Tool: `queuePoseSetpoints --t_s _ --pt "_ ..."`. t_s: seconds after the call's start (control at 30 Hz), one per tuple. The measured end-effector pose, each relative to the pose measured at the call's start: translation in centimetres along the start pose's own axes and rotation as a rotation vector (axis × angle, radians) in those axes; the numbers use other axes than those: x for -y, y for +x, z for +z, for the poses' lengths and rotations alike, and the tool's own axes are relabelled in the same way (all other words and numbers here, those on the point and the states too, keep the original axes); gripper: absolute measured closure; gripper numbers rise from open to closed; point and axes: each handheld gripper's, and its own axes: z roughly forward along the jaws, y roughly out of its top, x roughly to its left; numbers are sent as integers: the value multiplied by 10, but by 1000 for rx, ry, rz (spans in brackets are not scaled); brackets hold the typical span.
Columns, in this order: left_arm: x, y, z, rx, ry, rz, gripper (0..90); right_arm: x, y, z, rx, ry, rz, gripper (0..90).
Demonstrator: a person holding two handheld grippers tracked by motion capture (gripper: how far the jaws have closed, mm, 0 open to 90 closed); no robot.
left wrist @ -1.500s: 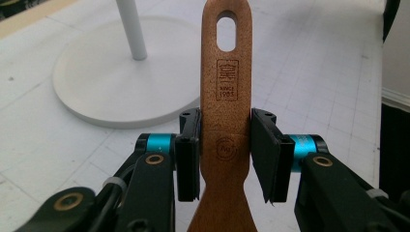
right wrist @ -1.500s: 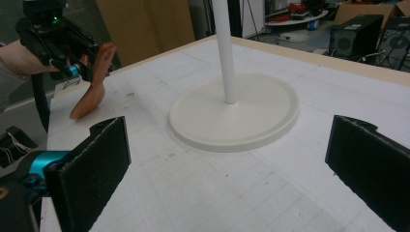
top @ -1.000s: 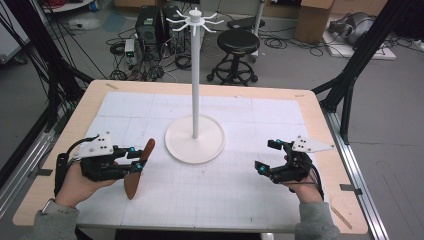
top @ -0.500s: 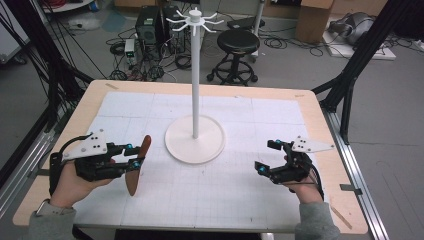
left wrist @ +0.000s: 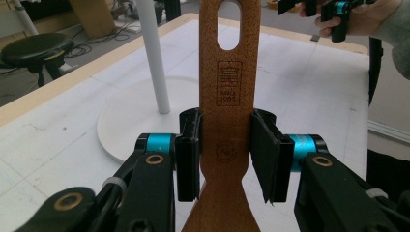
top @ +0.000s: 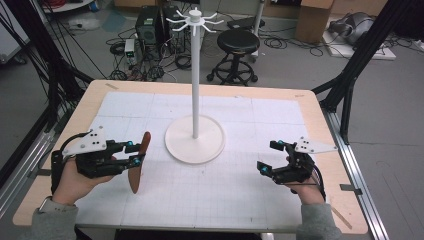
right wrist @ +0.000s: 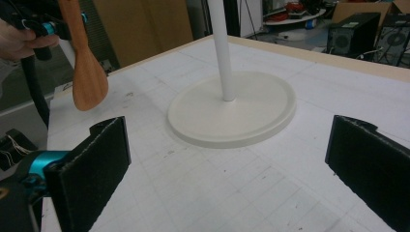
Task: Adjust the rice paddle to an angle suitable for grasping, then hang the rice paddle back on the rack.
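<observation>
A brown wooden spatula (top: 139,162) with a slot in its handle (left wrist: 227,92) hangs clear of the table, blade end down. My left gripper (top: 131,152) is shut on its handle, the black pads (left wrist: 263,154) pressed on both sides. A white stand (top: 195,135) with a tall pole and hook arms at the top (top: 195,17) rises from a round base at the table's middle, just right of the spatula. My right gripper (top: 267,156) stands open at the right, nothing between its fingers (right wrist: 89,169). Its view shows the stand's base (right wrist: 232,108) and the spatula (right wrist: 87,77) at the upper left.
A white gridded mat (top: 240,185) covers most of the wooden table (top: 320,107). Behind the table stand a black stool (top: 239,42), computer boxes and cables on the floor. Black frame legs (top: 350,75) flank both sides.
My left gripper has lifted the spatula a little and carried it slightly right, toward the stand's base. The right gripper has stayed where it was.
</observation>
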Motion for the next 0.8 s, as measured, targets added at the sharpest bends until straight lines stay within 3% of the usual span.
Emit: queuePoseSetpoints --t_s 0.2,0.5,0.63,0.8 --pt "3 0 -3 -6 -16 -11 652 0 1 3 -4 16 -2 10" --pt "-6 5 -9 -8 -54 -28 652 0 -3 3 -8 -2 12 10" --pt "-12 7 -14 10 -87 -43 652 0 -2 3 -8 1 10 10" --pt "-30 13 -19 42 -104 -32 651 -1 -2 1 -5 -18 10 10"
